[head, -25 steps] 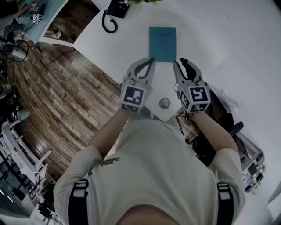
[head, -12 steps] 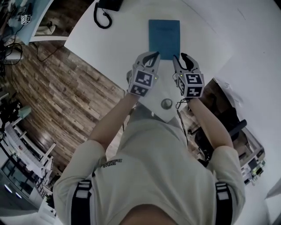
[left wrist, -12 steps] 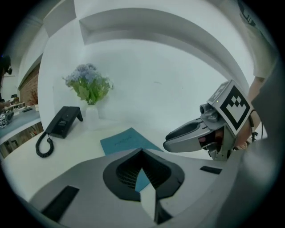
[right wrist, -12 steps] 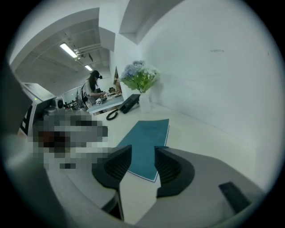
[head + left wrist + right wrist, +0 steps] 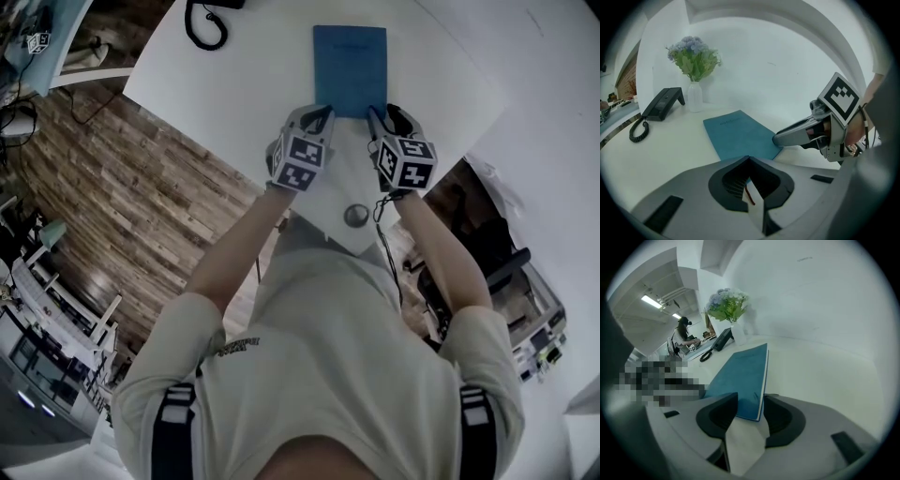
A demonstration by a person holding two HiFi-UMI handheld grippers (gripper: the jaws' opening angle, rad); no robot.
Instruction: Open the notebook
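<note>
The closed blue notebook (image 5: 349,70) lies flat on the white tabletop (image 5: 253,84). The right tool (image 5: 382,111), its jaws just opened wide, straddles the notebook's near right corner without pressing it. The left tool (image 5: 322,112), jaws together and empty, points at the near left corner. Both tools are lower than a second ago.

Left gripper (image 5: 322,112), right gripper (image 5: 386,112): brought down to near edge of blue notebook (image 5: 349,66). Right jaws: just opened wider, notebook's corner now between them.
</note>
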